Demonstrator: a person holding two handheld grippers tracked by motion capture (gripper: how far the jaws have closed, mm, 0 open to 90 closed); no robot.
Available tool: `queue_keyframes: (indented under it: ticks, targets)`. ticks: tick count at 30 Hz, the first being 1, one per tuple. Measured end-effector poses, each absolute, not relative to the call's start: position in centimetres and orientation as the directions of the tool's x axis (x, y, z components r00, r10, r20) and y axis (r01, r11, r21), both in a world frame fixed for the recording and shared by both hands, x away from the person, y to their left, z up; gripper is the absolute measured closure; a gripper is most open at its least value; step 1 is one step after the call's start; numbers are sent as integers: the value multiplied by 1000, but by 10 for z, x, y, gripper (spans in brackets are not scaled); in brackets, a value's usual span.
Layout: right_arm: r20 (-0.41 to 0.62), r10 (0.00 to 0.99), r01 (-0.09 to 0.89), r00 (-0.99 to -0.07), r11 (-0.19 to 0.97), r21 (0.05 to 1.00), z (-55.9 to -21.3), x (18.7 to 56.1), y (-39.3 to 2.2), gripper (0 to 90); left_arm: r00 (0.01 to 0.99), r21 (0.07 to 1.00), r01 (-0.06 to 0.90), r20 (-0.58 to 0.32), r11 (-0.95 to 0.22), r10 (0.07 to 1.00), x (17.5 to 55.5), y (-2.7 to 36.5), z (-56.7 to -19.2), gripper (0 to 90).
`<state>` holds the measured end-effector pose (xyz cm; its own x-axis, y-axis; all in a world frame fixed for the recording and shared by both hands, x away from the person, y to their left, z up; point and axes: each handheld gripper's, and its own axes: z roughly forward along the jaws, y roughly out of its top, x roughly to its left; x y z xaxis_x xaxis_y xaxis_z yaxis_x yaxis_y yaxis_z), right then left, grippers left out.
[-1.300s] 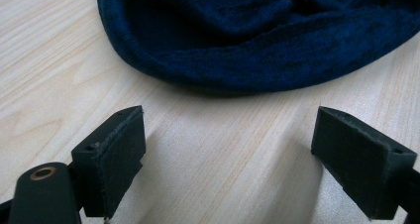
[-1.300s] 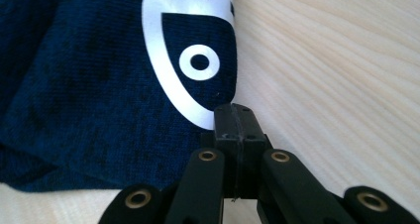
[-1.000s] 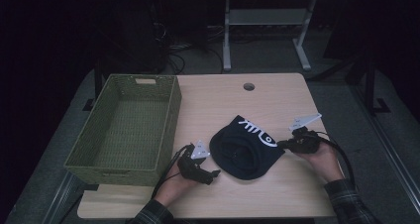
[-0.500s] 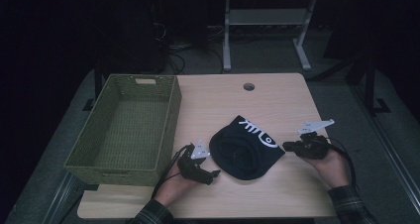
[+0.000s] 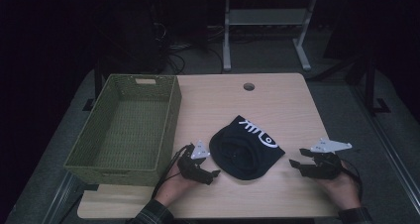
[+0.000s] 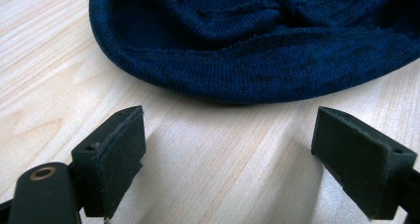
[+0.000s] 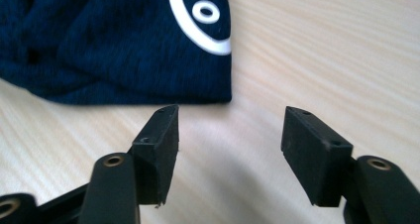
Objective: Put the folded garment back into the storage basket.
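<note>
A dark blue knit hat [image 5: 246, 147] with a white emblem lies flat on the wooden table [image 5: 277, 100]. My left gripper [image 5: 214, 174] rests at the hat's front left, open. In the left gripper view the hat's brim [image 6: 247, 80] lies just beyond the open left gripper [image 6: 228, 149], apart from its pads. My right gripper [image 5: 294, 163] sits to the right of the hat, a short gap from its corner. Its jaws have just been opening, and the right gripper [image 7: 230, 135] is open over bare wood with the hat [image 7: 114, 50] ahead to the left.
A green woven basket [image 5: 171, 110] with nothing in it stands on the table's left side, its near wall close to my left hand. A round cable hole [image 5: 248, 86] sits in the table's far middle. Beyond the table is a dark floor with a metal stand.
My right gripper has drawn back from the hat's right corner toward the table's right front, and its jaws have opened. The hat and my left gripper have stayed put.
</note>
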<state>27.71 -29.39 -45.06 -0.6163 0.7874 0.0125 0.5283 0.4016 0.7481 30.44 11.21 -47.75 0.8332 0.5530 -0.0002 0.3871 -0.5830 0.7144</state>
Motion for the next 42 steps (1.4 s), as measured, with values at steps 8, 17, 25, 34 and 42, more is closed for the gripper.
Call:
queue_keyframes:
  ticks: [8, 17, 25, 34, 42]
  targets:
    - [-3, 806, 561, -593, 415, 716, -468, 267, -295, 155, 833, 714, 387, 0, -583, 553, 304, 112, -477, 125]
    - [4, 809, 574, -587, 413, 707, -479, 269, -294, 53, 832, 716, 389, -2, -579, 555, 304, 112, -478, 125]
    - [29, 811, 589, -584, 399, 703, -483, 272, -294, 20, 827, 688, 409, 0, -600, 563, 305, 109, -474, 136]
    - [29, 811, 588, -585, 400, 703, -483, 272, -294, 20, 819, 657, 469, -72, -591, 570, 308, 104, -459, 153]
    - [32, 811, 591, -584, 398, 701, -483, 272, -294, 20, 830, 638, 471, -86, -610, 551, 312, 93, -442, 150]
